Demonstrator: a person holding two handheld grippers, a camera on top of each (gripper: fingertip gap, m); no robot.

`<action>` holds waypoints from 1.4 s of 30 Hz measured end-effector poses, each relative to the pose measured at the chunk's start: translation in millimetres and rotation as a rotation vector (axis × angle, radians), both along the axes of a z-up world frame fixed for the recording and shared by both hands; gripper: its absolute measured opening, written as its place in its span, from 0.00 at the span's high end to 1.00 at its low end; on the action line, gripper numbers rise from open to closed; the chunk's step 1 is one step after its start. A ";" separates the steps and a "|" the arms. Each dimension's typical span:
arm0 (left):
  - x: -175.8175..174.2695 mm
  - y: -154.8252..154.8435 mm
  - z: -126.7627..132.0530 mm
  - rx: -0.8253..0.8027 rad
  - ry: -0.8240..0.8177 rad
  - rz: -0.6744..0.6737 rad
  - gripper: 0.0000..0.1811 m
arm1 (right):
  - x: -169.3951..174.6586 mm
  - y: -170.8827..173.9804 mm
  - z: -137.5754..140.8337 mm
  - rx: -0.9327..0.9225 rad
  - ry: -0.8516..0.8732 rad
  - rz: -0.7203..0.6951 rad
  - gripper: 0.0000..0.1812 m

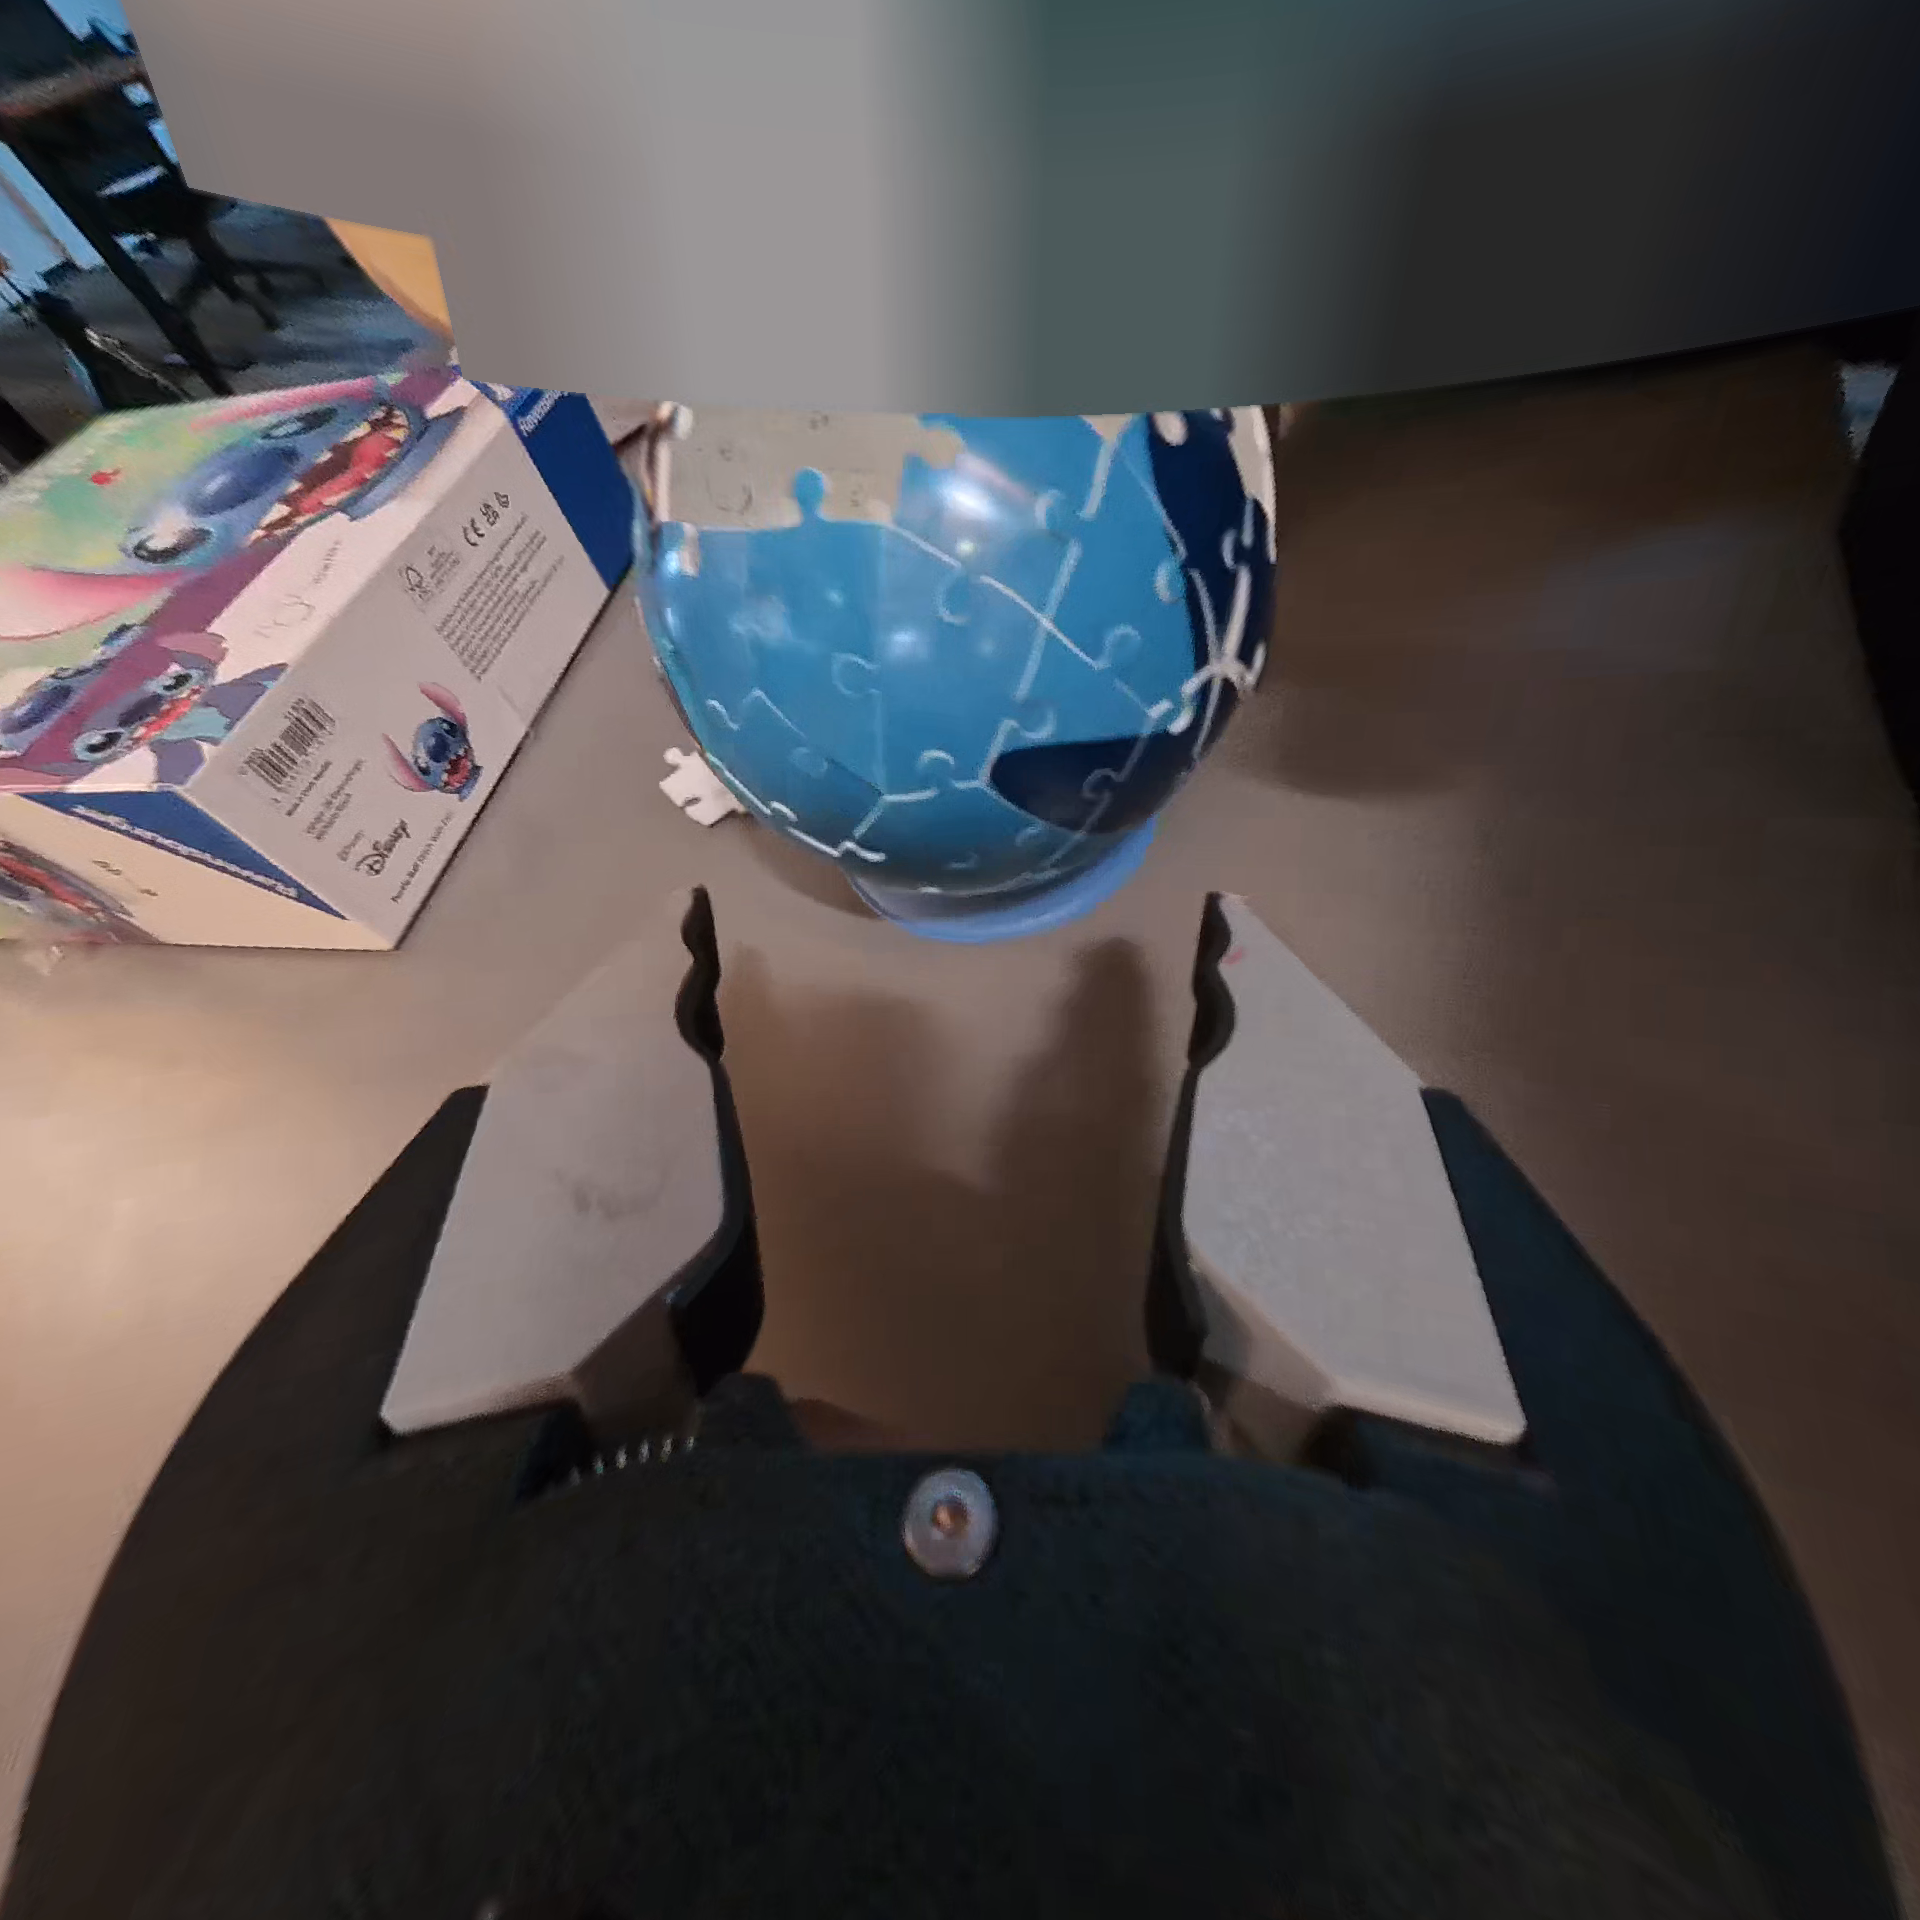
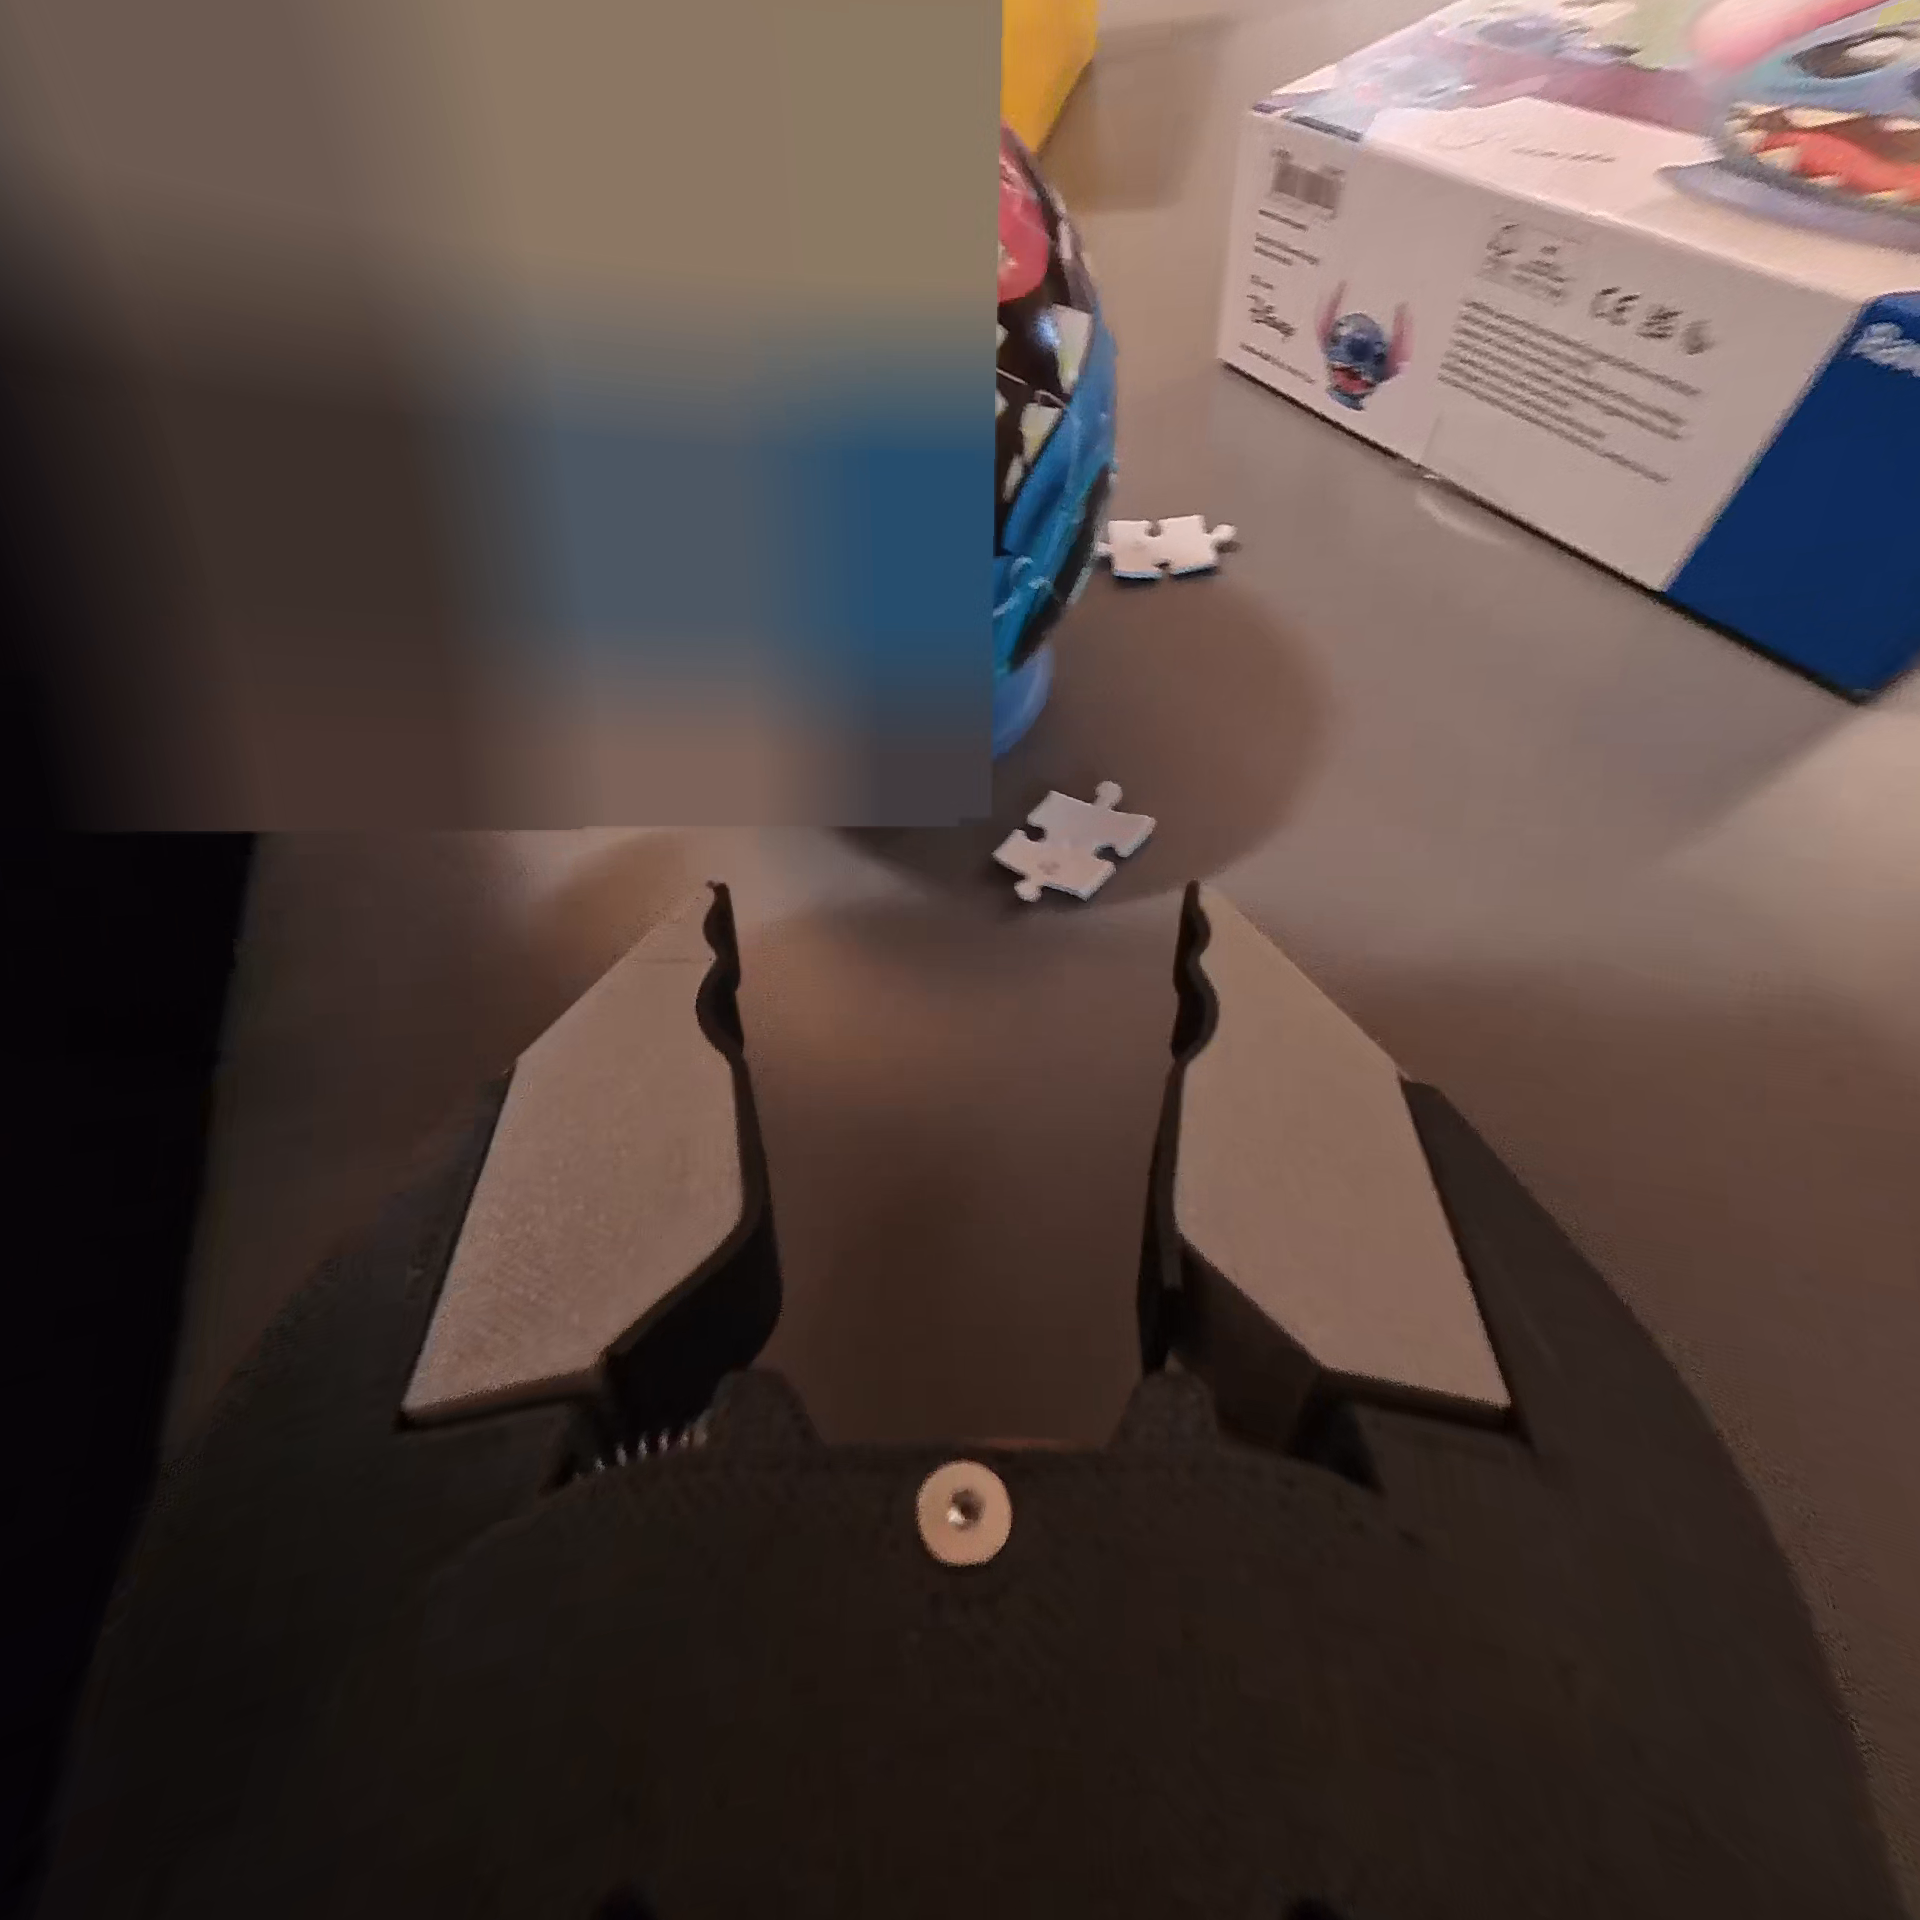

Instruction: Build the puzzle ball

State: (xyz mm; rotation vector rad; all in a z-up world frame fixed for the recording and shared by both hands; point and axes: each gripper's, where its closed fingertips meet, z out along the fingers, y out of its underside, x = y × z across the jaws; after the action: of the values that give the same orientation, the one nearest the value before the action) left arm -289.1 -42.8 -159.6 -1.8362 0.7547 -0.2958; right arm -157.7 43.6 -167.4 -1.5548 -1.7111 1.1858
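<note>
A blue puzzle ball (image 1: pixel 935 644) stands on a light blue ring stand (image 1: pixel 1018 904) on the grey table, just ahead of my left gripper (image 1: pixel 954 914), which is open and empty. The ball's upper left has a gap where pale inner pieces show. A loose white piece (image 1: pixel 691 784) lies at the ball's left foot. In the right wrist view the ball's edge (image 2: pixel 1049 436) shows beside a blurred patch. My right gripper (image 2: pixel 951 904) is open and empty. A loose pale piece (image 2: pixel 1070 840) lies just ahead of it. Two joined pale pieces (image 2: pixel 1169 545) lie farther off.
The puzzle's printed cardboard box (image 1: pixel 291 665) lies left of the ball; it also shows at the upper right of the right wrist view (image 2: pixel 1558 343). A yellow object (image 2: pixel 1049 62) stands at the far side. Chair legs (image 1: pixel 135 229) show beyond the table. To reach the loose pale piece (image 2: pixel 1070 840) in a straight line is about 6 centimetres for my right fingers, about 15 centimetres for my left.
</note>
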 end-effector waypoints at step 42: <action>-11.1 24.4 -10.8 0.089 0.498 -0.196 0.46 | -53.1 -1.2 -20.1 0.420 -0.001 0.456 0.54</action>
State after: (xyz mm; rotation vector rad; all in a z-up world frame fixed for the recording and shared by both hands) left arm -300.2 -18.4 -170.4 -1.7701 1.2734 0.0787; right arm -210.8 42.4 -187.6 -0.9452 -2.2155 0.9337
